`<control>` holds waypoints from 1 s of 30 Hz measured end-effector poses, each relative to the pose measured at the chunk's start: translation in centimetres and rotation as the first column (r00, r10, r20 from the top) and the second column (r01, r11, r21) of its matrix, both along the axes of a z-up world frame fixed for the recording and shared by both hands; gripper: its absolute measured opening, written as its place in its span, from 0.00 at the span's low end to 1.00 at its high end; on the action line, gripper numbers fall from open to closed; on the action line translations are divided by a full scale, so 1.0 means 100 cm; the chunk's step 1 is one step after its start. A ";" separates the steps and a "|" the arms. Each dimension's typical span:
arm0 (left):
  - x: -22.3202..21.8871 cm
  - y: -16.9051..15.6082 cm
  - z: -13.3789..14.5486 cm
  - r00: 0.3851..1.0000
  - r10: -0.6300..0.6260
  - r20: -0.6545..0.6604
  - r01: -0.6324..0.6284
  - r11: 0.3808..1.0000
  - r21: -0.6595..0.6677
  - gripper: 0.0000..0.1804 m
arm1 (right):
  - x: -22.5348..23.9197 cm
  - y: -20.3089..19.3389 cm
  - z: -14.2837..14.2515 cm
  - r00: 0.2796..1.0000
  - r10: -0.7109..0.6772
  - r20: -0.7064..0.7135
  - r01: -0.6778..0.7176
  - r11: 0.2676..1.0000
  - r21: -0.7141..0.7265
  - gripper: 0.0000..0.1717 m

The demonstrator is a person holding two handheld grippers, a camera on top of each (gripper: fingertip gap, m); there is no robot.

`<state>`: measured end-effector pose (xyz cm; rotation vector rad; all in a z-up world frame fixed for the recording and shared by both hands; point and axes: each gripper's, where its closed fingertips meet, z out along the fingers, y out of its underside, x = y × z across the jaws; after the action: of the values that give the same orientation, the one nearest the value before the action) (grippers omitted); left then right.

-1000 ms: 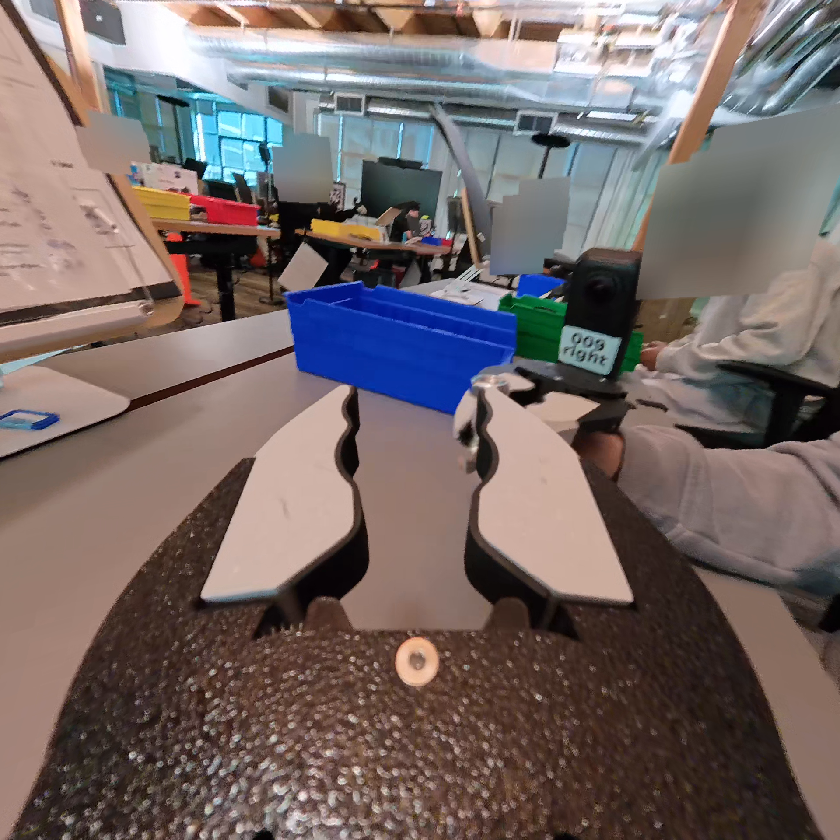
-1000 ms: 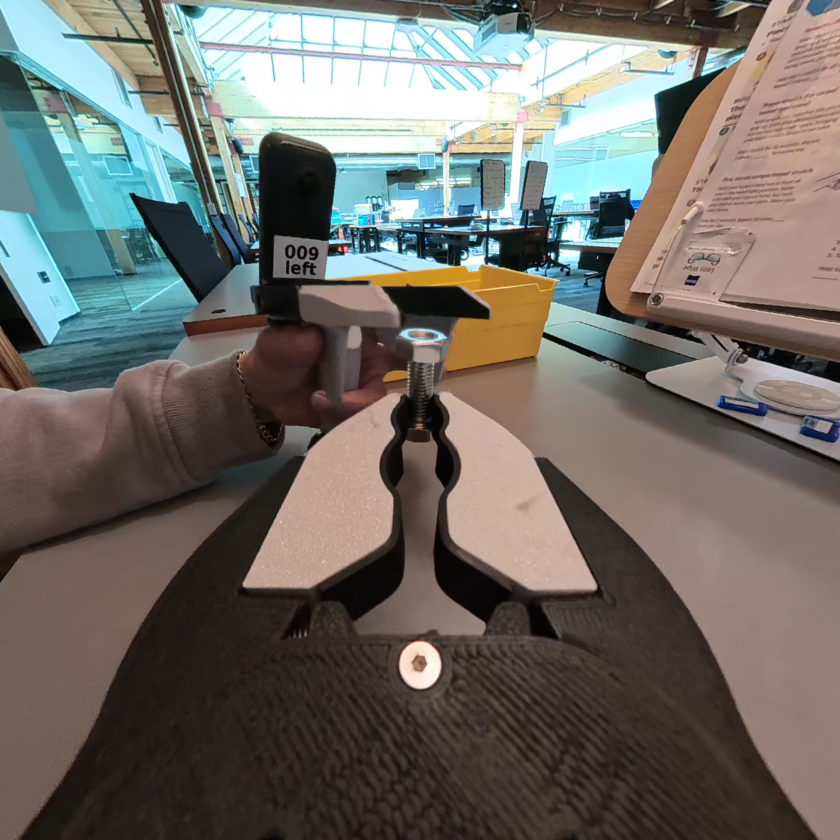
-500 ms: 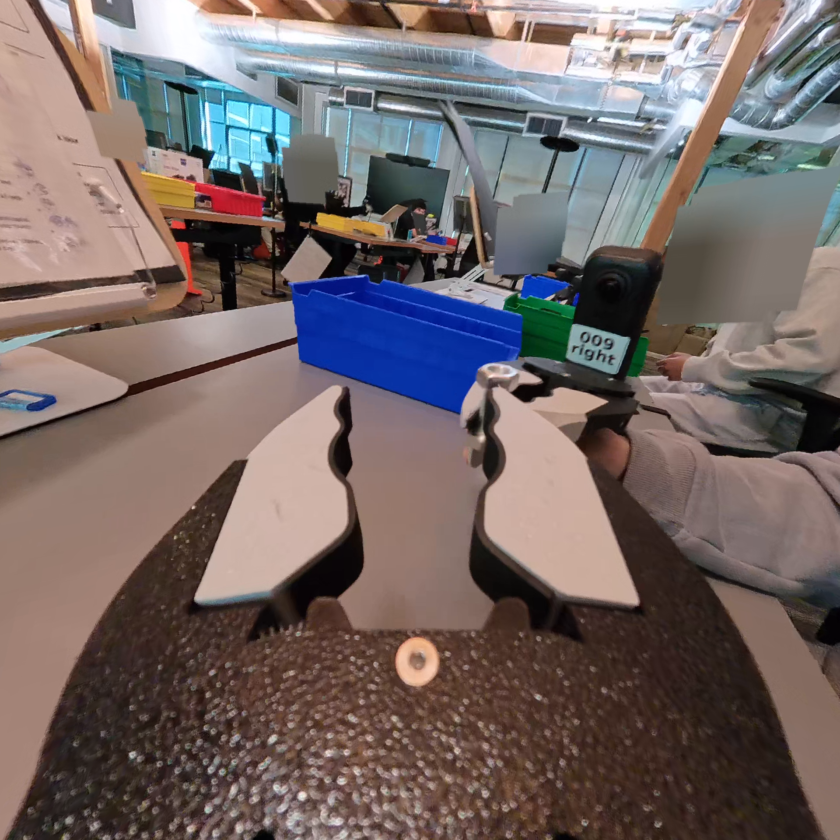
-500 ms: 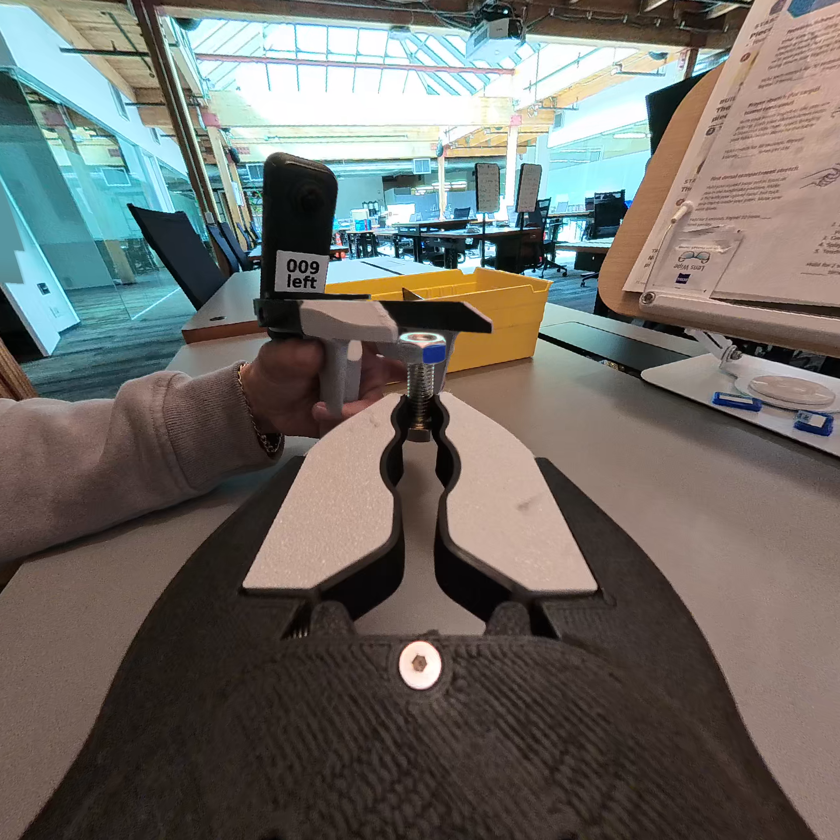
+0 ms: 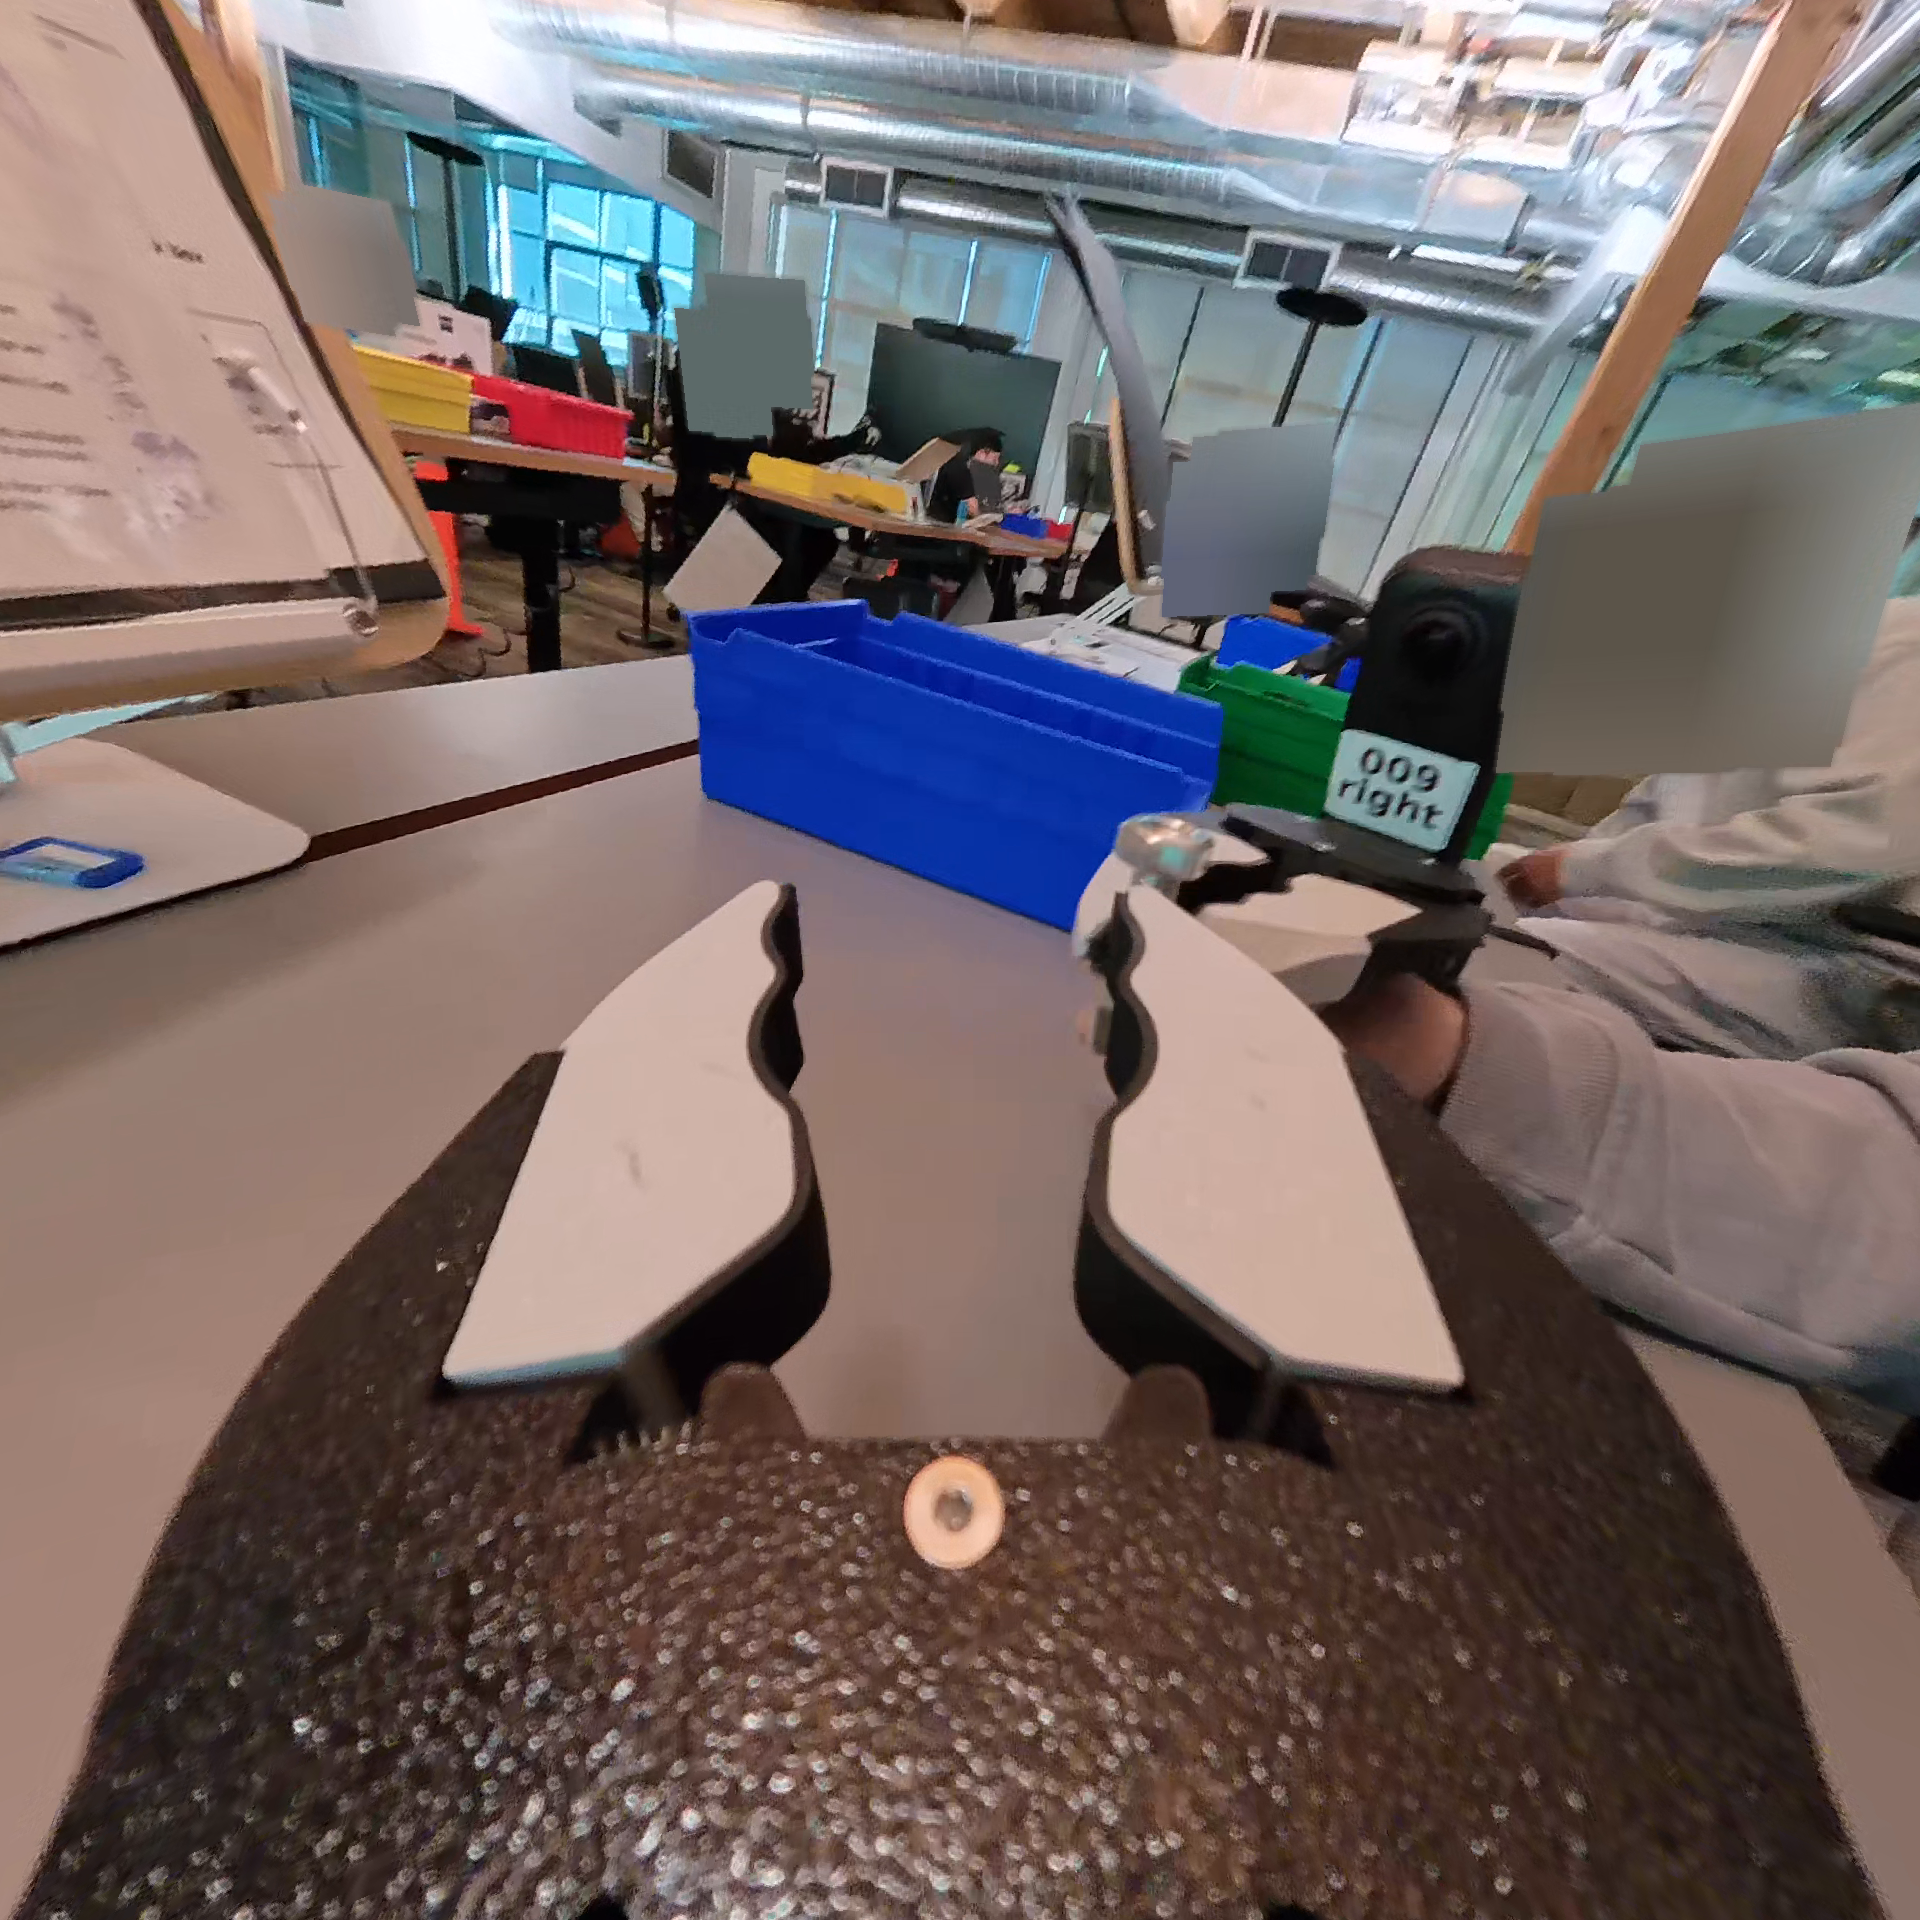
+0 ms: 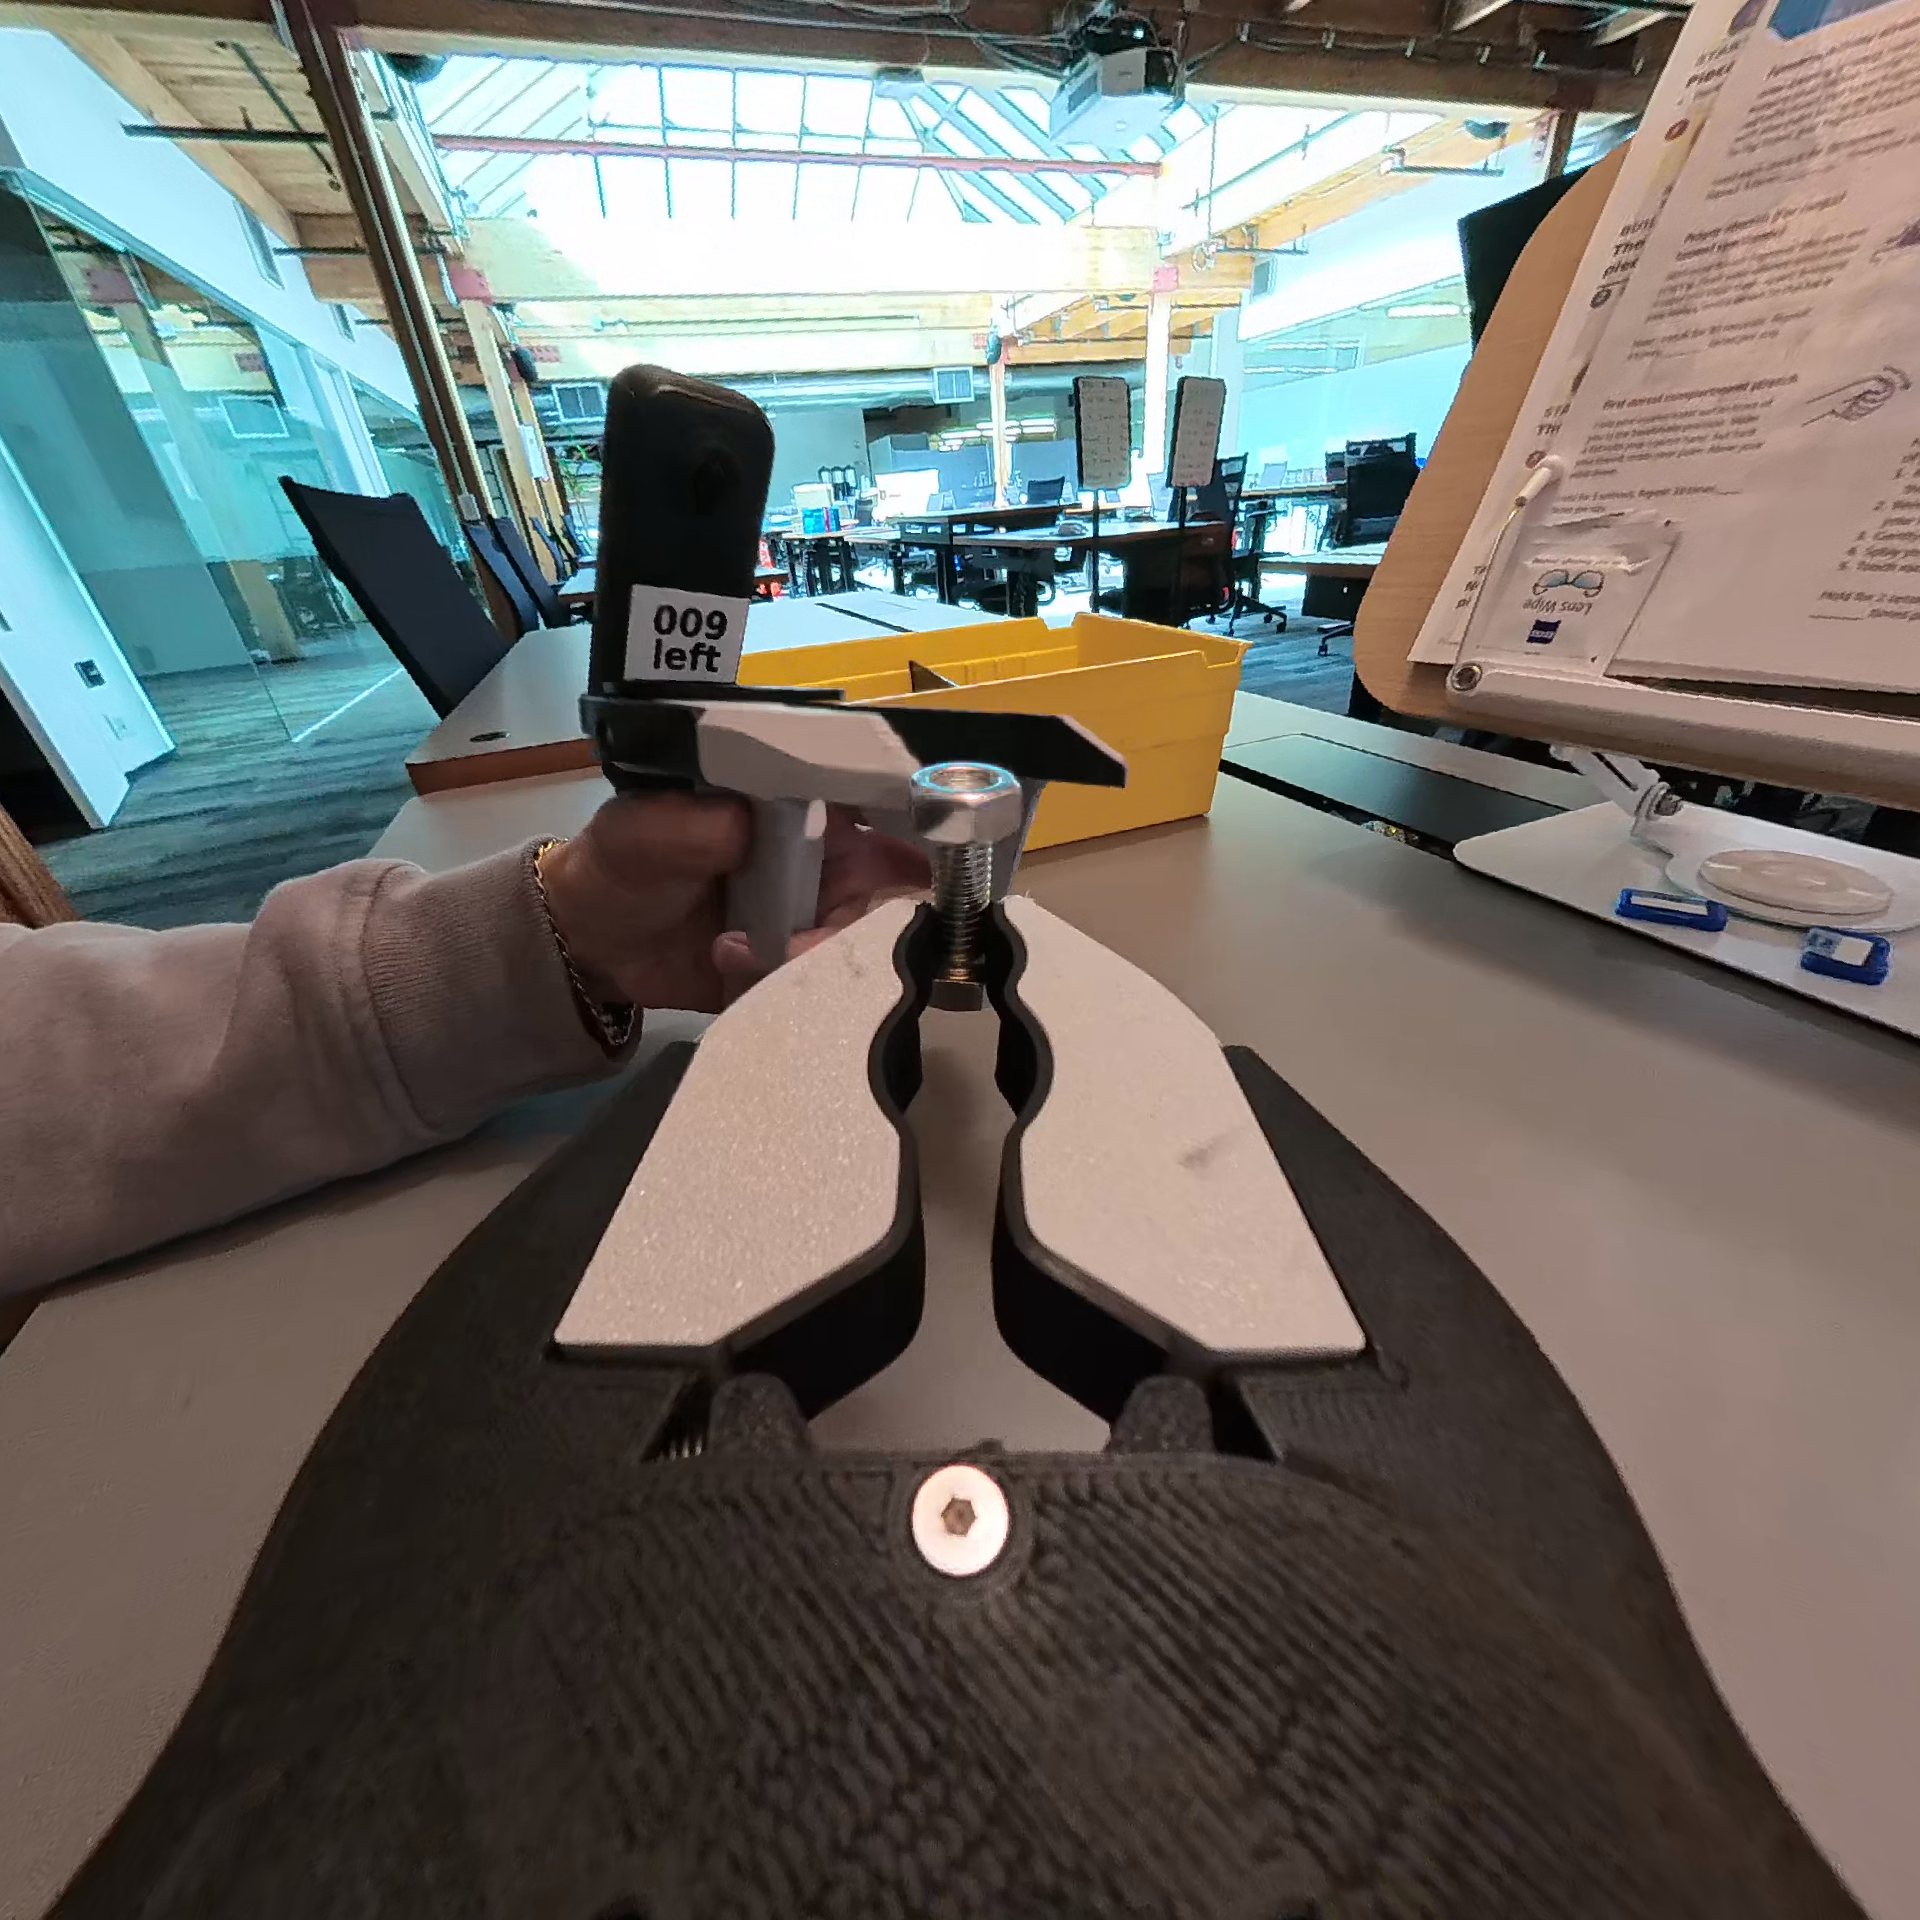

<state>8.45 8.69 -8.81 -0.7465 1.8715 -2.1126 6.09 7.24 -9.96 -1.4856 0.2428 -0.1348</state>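
Between the right gripper's [image 6: 961, 940] squeezing fingers stands a shiny silver bolt [image 6: 961, 904]; beside its nut [image 6: 966, 802], the left gripper [image 5: 940, 914] has spread wider, holding nothing.

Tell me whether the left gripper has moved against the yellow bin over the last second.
Yes. In the right wrist view the left gripper sits slightly lower against the yellow bin.

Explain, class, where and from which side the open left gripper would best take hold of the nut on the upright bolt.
Probably the nut's flat side faces, coming in level from the side. The bolt stands upright, its shank clamped in the right gripper's fingers, so only the nut on top is free. The left gripper already stands open beside it.
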 end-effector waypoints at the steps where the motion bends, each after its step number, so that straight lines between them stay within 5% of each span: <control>1: -0.004 -0.004 0.004 1.000 -0.020 0.009 0.020 1.000 -0.019 0.31 | 0.000 0.001 -0.001 1.000 0.001 0.001 -0.001 1.000 -0.005 0.05; 7: -0.011 -0.025 0.000 0.998 -0.051 0.028 0.051 0.998 0.032 0.31 | -0.004 0.006 -0.005 1.000 0.016 0.001 -0.016 1.000 -0.022 0.05; 16: 0.001 -0.001 0.001 1.000 0.019 0.013 -0.020 1.000 0.004 0.29 | 0.003 -0.002 -0.001 1.000 -0.018 -0.006 0.018 1.000 -0.006 0.05; 23: -0.007 -0.024 0.000 0.999 -0.028 0.019 0.028 1.000 0.010 0.31 | -0.004 0.007 -0.007 1.000 0.010 -0.002 -0.010 0.999 -0.036 0.05; 30: 0.007 0.001 -0.002 0.998 0.062 0.006 -0.062 0.998 0.008 0.31 | 0.005 -0.002 -0.003 0.999 -0.026 -0.024 0.026 1.000 -0.006 0.05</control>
<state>9.17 8.81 -9.01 -0.7850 1.8280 -2.0663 6.59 7.03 -10.27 -1.4912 0.2813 -0.1390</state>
